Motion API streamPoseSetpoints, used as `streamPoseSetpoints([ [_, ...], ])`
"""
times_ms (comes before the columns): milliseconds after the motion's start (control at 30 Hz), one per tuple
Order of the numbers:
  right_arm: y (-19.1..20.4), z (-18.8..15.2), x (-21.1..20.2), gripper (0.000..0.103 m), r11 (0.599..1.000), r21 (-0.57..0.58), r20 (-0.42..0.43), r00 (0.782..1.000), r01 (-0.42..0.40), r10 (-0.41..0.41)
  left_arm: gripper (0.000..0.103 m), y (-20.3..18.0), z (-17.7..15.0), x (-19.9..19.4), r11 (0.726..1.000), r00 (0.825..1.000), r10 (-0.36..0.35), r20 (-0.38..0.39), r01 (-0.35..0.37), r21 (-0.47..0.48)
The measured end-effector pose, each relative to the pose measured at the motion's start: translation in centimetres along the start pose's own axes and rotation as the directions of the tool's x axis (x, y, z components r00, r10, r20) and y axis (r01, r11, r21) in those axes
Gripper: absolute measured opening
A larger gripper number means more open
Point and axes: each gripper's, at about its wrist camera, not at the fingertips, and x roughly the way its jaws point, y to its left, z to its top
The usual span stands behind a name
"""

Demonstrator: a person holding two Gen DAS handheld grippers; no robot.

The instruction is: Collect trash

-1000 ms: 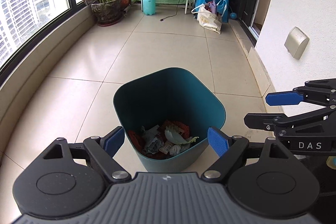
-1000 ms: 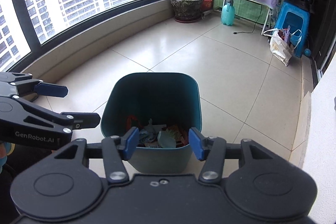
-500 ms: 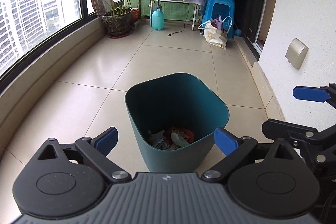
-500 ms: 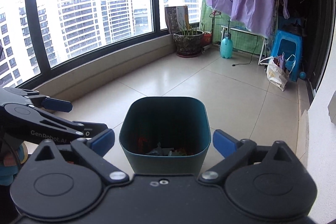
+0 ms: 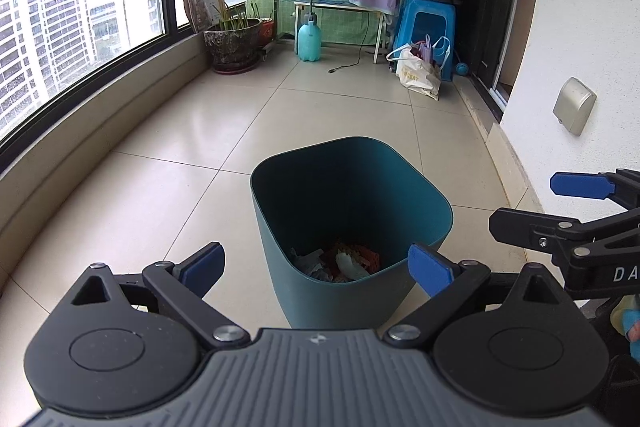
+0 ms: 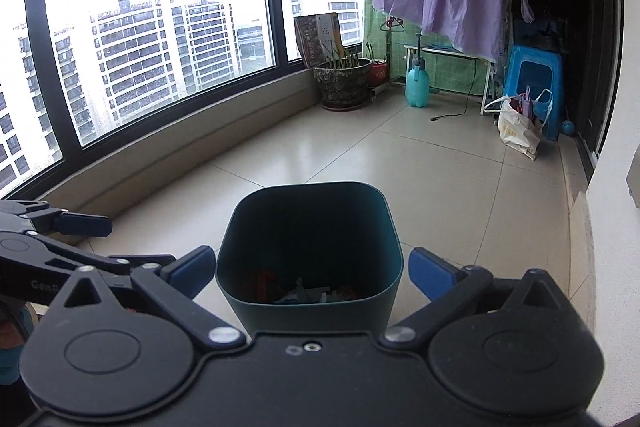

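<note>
A teal waste bin [image 5: 304, 267] stands on the tiled floor, seen also in the right wrist view [image 6: 244, 301]. Crumpled paper and red scraps of trash [image 5: 344, 263] lie at its bottom, partly visible in the right wrist view [image 6: 304, 295]. My left gripper [image 5: 316, 269] is open and empty, held near the bin's front. My right gripper [image 6: 310, 271] is open and empty, also in front of the bin. The right gripper shows at the right edge of the left wrist view [image 5: 552, 207]; the left gripper shows at the left edge of the right wrist view [image 6: 96, 243].
A white wall [image 5: 580, 27] with a beige socket cover [image 5: 574, 105] runs on the right. A low window ledge [image 5: 80, 147] curves on the left. At the far end stand a plant pot [image 5: 232, 45], a spray bottle [image 5: 310, 39], a blue stool [image 5: 428, 27] and a plastic bag [image 5: 416, 73].
Both grippers have pulled back and tilted up from the bin, so less of the trash inside shows. The right gripper's jaws have opened wider.
</note>
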Motion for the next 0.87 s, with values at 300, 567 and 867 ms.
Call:
streamPoseSetpoints([
  [300, 0.3, -0.5, 0.0, 0.103, 1.0, 0.005, 0.013, 1.0, 0.018, -0.019, 0.099, 0.4, -0.2, -0.9, 0.999, 0.998, -0.009, 0.056, 0.011, -0.032],
  [567, 0.6, -0.8, -0.1, 0.103, 1.0, -0.003, -0.012, 1.0, 0.013, -0.013, 0.099, 0.2, -0.3, -0.7, 0.999, 0.998, 0.008, 0.067, -0.005, -0.039],
  [867, 1.0, -0.5, 0.2, 0.103, 1.0, -0.014, -0.04, 0.999, 0.019, -0.02, 0.099, 0.3, -0.9, 0.6, 0.999, 1.0, -0.005, 0.009, 0.005, -0.042],
])
